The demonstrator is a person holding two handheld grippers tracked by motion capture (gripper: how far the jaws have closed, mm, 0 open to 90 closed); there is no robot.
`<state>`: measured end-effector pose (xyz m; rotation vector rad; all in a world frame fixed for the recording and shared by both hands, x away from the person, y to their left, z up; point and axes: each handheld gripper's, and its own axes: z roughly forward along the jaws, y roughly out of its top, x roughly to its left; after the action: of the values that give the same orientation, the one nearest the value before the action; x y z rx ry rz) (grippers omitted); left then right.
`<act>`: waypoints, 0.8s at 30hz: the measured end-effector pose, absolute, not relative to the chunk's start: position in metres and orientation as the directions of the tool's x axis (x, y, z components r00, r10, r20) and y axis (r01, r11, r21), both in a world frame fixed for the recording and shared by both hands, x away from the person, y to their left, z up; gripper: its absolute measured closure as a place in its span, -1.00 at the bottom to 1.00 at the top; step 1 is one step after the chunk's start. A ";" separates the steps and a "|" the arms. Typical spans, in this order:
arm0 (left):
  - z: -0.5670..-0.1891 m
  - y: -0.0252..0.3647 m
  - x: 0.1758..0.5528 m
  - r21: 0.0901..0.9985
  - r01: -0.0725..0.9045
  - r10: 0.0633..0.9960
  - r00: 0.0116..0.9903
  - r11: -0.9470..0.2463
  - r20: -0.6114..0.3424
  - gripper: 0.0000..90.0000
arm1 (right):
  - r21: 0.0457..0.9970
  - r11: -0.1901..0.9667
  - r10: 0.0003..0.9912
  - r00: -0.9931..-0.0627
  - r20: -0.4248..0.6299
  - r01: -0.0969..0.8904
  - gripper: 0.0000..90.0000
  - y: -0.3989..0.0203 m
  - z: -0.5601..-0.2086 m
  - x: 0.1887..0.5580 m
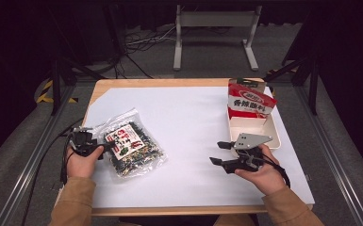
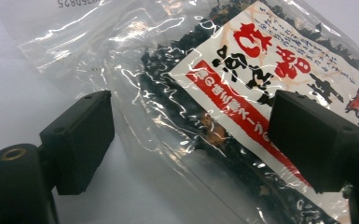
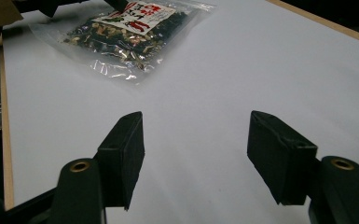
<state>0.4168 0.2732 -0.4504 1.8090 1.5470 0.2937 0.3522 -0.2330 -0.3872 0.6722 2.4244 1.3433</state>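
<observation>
Two tools spread wide: left tool (image 1: 104,148) straddling the clear seaweed bag (image 1: 133,145) flat on the surface (image 1: 193,122) at near left, right tool (image 1: 220,153) idle, holding nothing. Judged step: grasp beginning. Next: lower, pinch the bag's edge, lift.

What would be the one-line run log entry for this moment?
left claw: open, at clear snack bag | right claw: open, over bare table | red packet: upright in tray
</observation>
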 end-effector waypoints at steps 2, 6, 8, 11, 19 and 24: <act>-0.450 0.272 0.417 0.641 0.767 0.926 0.249 -0.011 -0.282 -0.62 | 0.852 0.455 0.527 -0.850 -0.024 0.258 -0.19 -0.233 -0.387 0.352; -0.448 0.268 0.418 0.629 0.777 0.933 0.244 -0.025 -0.265 -0.56 | 0.852 0.454 0.526 -0.850 -0.023 0.259 -0.19 -0.233 -0.388 0.352; -0.446 0.265 0.418 0.612 0.790 0.932 0.231 -0.013 -0.279 -0.47 | 0.853 0.453 0.527 -0.850 -0.021 0.260 -0.19 -0.233 -0.389 0.352; -0.444 0.264 0.421 0.592 0.806 0.935 0.223 -0.017 -0.276 -0.43 | 0.854 0.452 0.525 -0.851 -0.019 0.259 -0.19 -0.233 -0.389 0.352; -0.445 0.262 0.420 0.596 0.803 0.933 0.219 -0.006 -0.285 -0.32 | 0.857 0.447 0.520 -0.854 -0.016 0.257 -0.20 -0.234 -0.389 0.353; -0.446 0.262 0.419 0.607 0.795 0.925 0.230 0.000 -0.301 -0.06 | 0.859 0.446 0.516 -0.856 -0.017 0.252 -0.19 -0.234 -0.390 0.353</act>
<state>0.4187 0.2618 -0.4456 1.8138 1.5878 0.2406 0.3532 -0.2337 -0.3896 0.6615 2.4247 1.3696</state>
